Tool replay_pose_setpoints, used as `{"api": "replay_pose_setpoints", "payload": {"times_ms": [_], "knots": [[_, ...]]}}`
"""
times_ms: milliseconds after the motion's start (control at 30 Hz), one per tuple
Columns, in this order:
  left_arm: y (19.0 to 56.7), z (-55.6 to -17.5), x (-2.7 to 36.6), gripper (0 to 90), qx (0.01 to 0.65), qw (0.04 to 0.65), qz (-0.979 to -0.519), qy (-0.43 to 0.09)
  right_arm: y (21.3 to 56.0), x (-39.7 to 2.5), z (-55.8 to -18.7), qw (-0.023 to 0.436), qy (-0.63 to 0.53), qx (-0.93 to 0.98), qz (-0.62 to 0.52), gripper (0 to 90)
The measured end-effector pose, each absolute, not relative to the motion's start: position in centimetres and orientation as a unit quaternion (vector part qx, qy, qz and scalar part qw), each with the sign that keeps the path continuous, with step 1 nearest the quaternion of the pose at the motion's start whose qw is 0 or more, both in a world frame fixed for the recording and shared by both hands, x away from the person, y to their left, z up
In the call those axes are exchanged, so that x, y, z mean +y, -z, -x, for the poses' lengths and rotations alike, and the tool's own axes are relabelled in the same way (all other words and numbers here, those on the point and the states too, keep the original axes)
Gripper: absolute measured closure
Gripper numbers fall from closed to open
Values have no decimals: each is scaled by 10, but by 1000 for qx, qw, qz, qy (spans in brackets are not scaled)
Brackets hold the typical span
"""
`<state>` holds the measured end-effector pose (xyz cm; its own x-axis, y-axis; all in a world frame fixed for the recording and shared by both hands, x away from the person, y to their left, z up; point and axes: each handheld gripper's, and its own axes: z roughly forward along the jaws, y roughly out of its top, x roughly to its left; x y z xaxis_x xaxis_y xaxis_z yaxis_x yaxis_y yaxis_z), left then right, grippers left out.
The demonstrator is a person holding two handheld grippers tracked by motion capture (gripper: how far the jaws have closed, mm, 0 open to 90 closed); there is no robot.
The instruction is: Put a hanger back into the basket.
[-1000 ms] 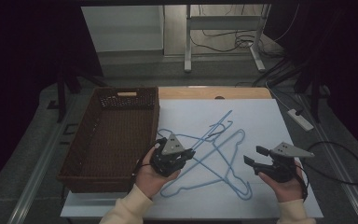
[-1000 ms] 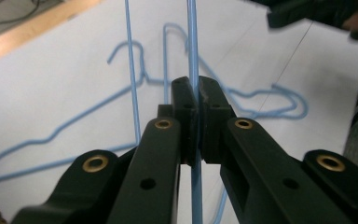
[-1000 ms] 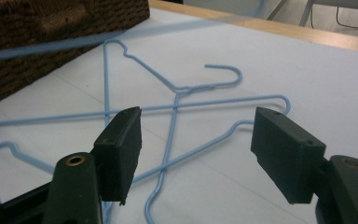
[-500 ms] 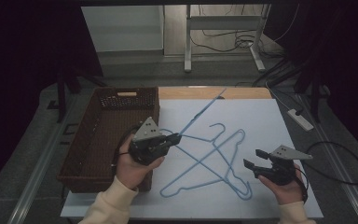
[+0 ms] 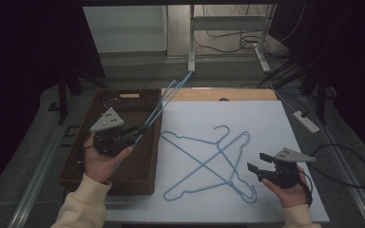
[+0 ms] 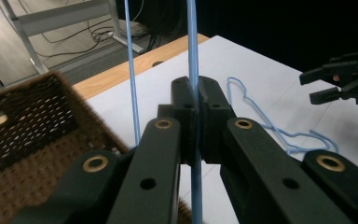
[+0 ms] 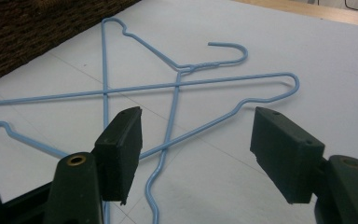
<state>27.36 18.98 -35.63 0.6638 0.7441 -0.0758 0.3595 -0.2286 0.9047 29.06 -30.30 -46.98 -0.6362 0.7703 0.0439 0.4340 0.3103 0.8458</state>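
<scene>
Left gripper (image 5: 140, 130) is clamped on the wire of a blue hanger (image 5: 168, 97), held up over the brown wicker basket (image 5: 76, 166) at the left edge of the table; in the left gripper view the jaws pinch one wire run flat between the pads (image 6: 182, 100), second run passes free just beside them. The held hanger sticks out tilted up and away toward the far side of the table, past the basket's far rim. Right gripper (image 5: 256, 162) sits low over the white sheet (image 5: 266, 123) near the right front, jaws spread wide, nothing between them. Two more blue hangers (image 5: 218, 161) lie flat on the sheet, crossed over each other, between the basket and the right gripper; right gripper view has them just ahead of the parted jaws (image 7: 186, 88), not touching. Basket looks bare inside where visible.
</scene>
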Motion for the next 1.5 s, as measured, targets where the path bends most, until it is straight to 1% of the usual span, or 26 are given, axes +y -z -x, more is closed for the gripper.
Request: {"api": "replay_pose_setpoints", "payload": {"times_ms": [200,433,667,867,1133,1300,1333,1500], "knots": [[364,-279,220,875,377,496,-759,-191,471,-304,-292,189,-443,788,-384,343],[375,-283,242,875,390,476,-765,-189,471,-303,-291,188,-440,791,-381,347],[387,-287,256,875,382,467,-776,-182,471,-302,-291,189,-437,792,-382,347],[393,-289,270,875,395,459,-775,-179,471,-302,-292,191,-436,792,-384,347],[405,-293,281,875,404,436,-787,-164,472,-300,-291,190,-434,793,-382,350],[414,-298,283,875,412,417,-795,-157,472,-300,-292,190,-433,793,-383,349],[419,-301,284,875,416,413,-796,-150,472,-300,-292,190,-433,794,-383,348],[426,-307,283,875,412,402,-806,-138,472,-300,-292,190,-432,794,-383,348]]}}
